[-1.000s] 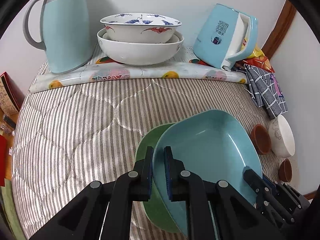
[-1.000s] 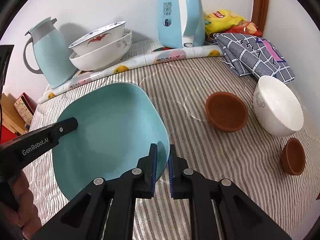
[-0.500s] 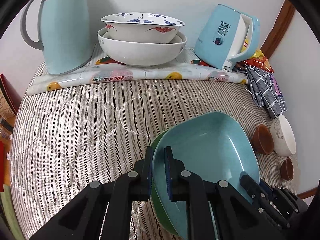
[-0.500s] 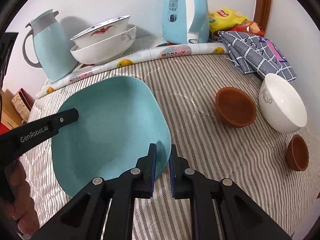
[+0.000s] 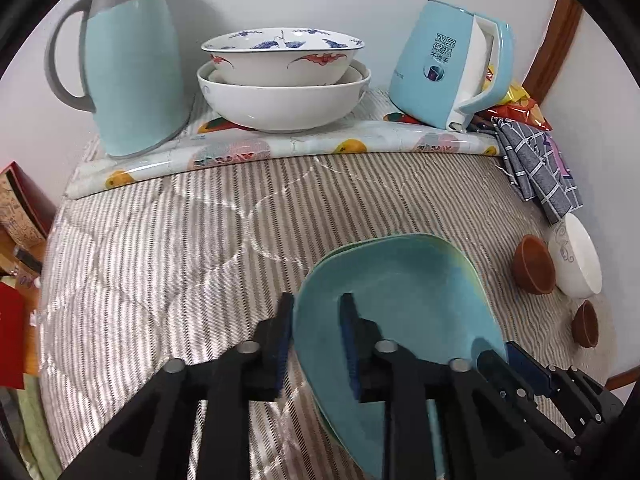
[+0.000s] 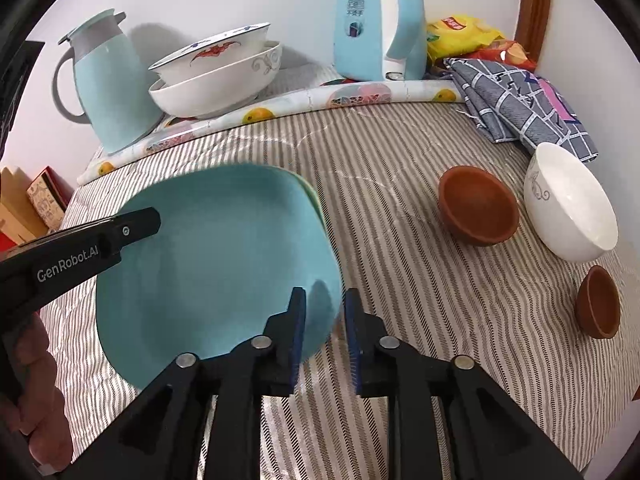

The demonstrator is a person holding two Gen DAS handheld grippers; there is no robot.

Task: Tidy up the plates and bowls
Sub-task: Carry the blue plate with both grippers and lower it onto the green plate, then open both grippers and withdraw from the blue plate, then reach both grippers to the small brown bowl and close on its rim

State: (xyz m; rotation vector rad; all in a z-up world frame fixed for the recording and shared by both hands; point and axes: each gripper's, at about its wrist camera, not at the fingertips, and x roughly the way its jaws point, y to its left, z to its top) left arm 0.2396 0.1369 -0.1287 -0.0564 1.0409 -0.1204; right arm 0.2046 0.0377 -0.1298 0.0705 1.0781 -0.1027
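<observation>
Now: left gripper point(image 5: 316, 336) jaws opening, blue plate point(image 5: 400, 296) rim between pads, unpinched. Right gripper point(image 6: 325, 324) likewise opening astride opposite rim. Plate nested on green plate point(image 6: 313, 196), striped cloth point(image 6: 400, 240) beneath.

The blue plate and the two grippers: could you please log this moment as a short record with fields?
blue plate: lies on a green plate, only its edge showing
left gripper: jaws opening, blue plate's rim between them
right gripper: jaws opening, blue plate's rim between them
surface: striped cloth
loose bowls: white bowl, large brown bowl, small brown bowl
stacked bowls: at the back, between jug and kettle
</observation>
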